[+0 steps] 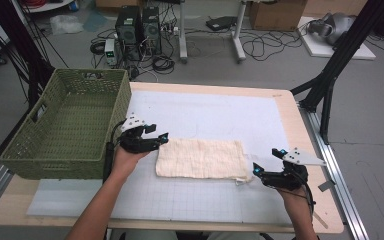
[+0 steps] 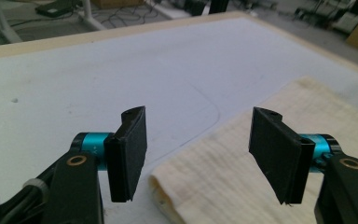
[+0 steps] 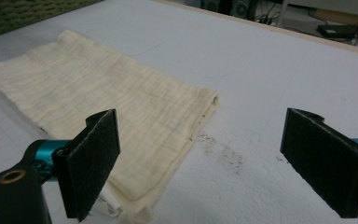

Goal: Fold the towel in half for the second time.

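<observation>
- The folded cream cloth (image 1: 200, 159) lies flat on the white mat (image 1: 205, 112) that covers the counter (image 1: 290, 107), near the middle, with its long axis running left to right
- The left gripper (image 1: 156, 138) sits at the cloth's left short end, toward the far-left corner; in the left gripper view its fingers (image 2: 129, 151) stand apart with nothing between them, and the folded corner (image 2: 168, 186) lies just below and ahead of the gap
- The right gripper (image 1: 266, 162) sits at the cloth's right short end, by the near-right corner; in the right gripper view its fingers (image 3: 93, 161) stand wide apart and bare, with the cloth's edge (image 3: 200, 116) ahead and off to the left-hand finger's side
- Each hand is about equally close to its own end, so the cloth lies between the two grippers, and neither one touches it
- The green woven basket (image 1: 65, 125) stands on the left of the counter, just beside the left gripper and well apart from the right one
- My judgement: the coming move turns on the short ends, each gripper going inward along the long axis to pinch its own corner; the left one has the shorter way to the basket
</observation>
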`<state>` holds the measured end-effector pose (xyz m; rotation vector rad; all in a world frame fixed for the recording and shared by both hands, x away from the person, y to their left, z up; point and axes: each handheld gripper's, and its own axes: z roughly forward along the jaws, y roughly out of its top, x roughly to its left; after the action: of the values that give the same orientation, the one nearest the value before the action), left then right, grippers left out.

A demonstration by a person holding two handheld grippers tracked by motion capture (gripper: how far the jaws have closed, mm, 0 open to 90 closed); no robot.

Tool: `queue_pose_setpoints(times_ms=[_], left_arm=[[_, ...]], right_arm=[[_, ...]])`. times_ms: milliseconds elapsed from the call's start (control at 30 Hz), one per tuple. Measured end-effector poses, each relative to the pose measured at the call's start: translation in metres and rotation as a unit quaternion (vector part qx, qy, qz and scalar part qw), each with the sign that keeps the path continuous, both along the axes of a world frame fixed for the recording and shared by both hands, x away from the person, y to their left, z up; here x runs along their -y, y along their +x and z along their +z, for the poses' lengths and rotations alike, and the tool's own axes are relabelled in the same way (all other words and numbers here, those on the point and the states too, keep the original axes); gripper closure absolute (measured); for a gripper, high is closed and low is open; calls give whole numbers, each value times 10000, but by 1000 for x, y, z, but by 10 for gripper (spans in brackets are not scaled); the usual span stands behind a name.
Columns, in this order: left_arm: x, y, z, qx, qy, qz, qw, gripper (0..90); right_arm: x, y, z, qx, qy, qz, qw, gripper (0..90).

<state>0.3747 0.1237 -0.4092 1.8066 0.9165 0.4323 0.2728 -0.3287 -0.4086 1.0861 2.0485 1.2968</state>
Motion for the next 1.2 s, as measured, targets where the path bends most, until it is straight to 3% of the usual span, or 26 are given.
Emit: queue_pose_setpoints(times_ms=[233, 333, 600, 767, 867, 933, 1033, 1100, 1200], left_arm=[[11, 23, -22, -471, 426, 76, 9980, 338], [14, 25, -29, -646, 600, -29, 9961, 396], [19, 26, -38, -780, 935, -234, 9923, 582], [20, 24, -39, -723, 999, -218, 9921, 606], [18, 21, -40, -680, 963, -261, 9927, 700], [18, 21, -40, -674, 967, -320, 9925, 823], [19, 20, -40, -643, 998, -323, 9924, 848], [18, 21, -40, -690, 914, -297, 9930, 851], [17, 20, -40, -723, 837, -282, 9935, 853]], right_arm=[[-2, 2, -2, -70, -1, 39, 10000, 111], [-2, 3, -3, -109, 24, 34, 9999, 111], [-1, 0, -2, -123, 27, 27, 9999, 111], [0, 0, -2, -106, 10, 31, 9999, 111], [0, 0, -2, -128, -43, -4, 9999, 111], [-1, 1, -2, -92, -75, -11, 9999, 111], [-5, 8, -4, -250, -50, -45, 9997, 110], [-8, 15, -6, -413, 0, 31, 9991, 110], [-7, 25, -5, -484, 41, 3, 9988, 110]])
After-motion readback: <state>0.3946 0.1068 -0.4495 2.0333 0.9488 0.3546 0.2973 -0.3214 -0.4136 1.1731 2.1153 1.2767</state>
